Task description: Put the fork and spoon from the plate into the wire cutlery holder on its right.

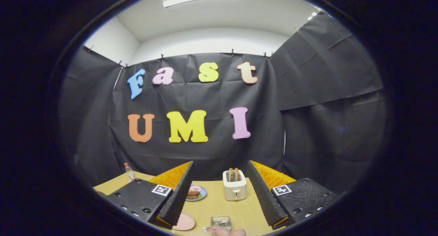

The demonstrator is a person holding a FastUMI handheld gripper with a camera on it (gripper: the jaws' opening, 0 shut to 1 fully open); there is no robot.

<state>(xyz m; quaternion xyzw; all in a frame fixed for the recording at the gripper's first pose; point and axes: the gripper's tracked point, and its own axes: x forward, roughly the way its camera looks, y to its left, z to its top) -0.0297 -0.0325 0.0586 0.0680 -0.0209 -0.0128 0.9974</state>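
Gripper view: I hold the gripper [219,191] high, fingers spread wide on nothing. Between them, near the tips' base, sit the round pink plate [184,222] and the small wire cutlery holder [220,222]. Fork and spoon I cannot make out; I judge the transfer unbegun. Beyond stands a white toaster [234,186].

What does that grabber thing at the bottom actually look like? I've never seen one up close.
The gripper has two wedge-shaped fingers standing apart. Their inner faces are black with fine ribbing, and their outer sides are orange with a ridged texture. Each finger sits on a flat black block studded with screws, and each block carries a small white square tag with a black pattern. No cables are visible.
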